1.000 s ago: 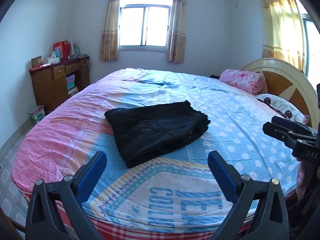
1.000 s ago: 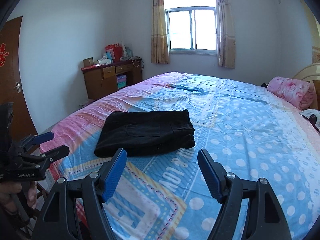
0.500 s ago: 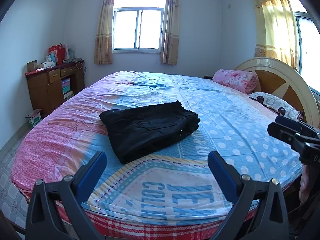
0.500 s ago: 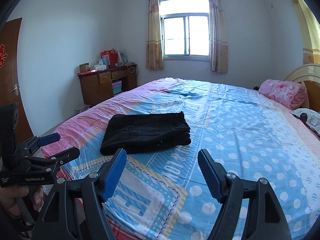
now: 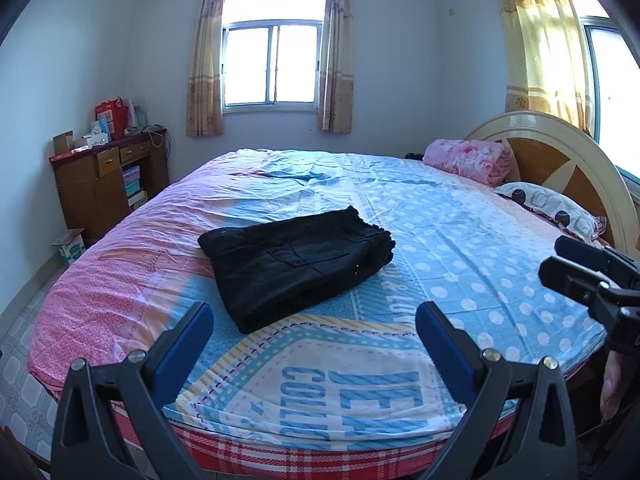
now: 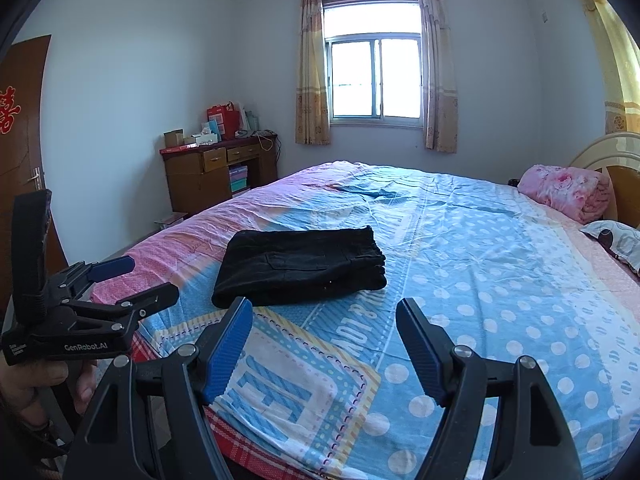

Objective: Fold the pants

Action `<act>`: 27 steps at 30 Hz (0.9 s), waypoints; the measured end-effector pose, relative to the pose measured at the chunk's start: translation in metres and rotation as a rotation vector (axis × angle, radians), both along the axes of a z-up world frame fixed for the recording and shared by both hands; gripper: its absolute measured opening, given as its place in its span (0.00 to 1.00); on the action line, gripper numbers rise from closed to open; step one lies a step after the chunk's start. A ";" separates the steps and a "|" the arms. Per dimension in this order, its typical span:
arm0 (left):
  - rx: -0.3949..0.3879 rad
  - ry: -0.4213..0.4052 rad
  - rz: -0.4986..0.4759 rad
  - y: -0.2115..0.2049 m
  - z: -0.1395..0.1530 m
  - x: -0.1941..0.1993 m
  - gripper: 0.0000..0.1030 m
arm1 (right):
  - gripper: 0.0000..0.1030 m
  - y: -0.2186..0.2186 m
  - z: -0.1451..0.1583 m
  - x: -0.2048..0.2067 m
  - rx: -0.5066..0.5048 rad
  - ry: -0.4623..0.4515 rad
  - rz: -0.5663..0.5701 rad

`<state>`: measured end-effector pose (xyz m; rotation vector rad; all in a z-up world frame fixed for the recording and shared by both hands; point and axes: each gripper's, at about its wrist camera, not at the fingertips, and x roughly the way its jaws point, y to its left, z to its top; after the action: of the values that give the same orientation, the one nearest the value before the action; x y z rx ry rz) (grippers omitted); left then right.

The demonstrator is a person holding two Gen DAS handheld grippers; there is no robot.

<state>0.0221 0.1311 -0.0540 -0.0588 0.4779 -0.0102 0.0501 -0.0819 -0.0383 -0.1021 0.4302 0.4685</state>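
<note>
Black pants point(image 5: 296, 266) lie folded into a flat rectangle on the round bed point(image 5: 460, 240); they also show in the right wrist view point(image 6: 300, 266). My left gripper point(image 5: 314, 320) is open and empty, held back from the pants above the bed's near edge. My right gripper point(image 6: 324, 316) is open and empty, also back from the pants. Each gripper shows from the side in the other's view: the right one point(image 5: 576, 264) at the right edge, the left one point(image 6: 134, 278) at the left.
A pink rolled blanket point(image 5: 468, 158) and a patterned pillow point(image 5: 552, 210) lie by the headboard point(image 5: 560, 152). A wooden desk point(image 5: 104, 184) with boxes stands at the left wall. A brown door point(image 6: 20, 152) is at far left. Tiled floor point(image 5: 20, 344) surrounds the bed.
Both grippers have drawn back and risen away from the bed, so the pants look smaller and farther. The pants have not moved. Both jaws stay open.
</note>
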 end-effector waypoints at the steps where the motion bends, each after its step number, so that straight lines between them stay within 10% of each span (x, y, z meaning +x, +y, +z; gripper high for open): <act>1: 0.001 0.005 -0.002 0.000 0.000 0.000 1.00 | 0.73 -0.001 0.001 -0.001 0.002 -0.004 0.000; 27: 0.042 0.009 -0.018 -0.007 0.002 -0.002 1.00 | 0.73 0.002 0.004 -0.011 -0.002 -0.028 0.019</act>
<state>0.0202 0.1245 -0.0519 -0.0134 0.4870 -0.0172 0.0390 -0.0795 -0.0340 -0.1144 0.4023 0.4850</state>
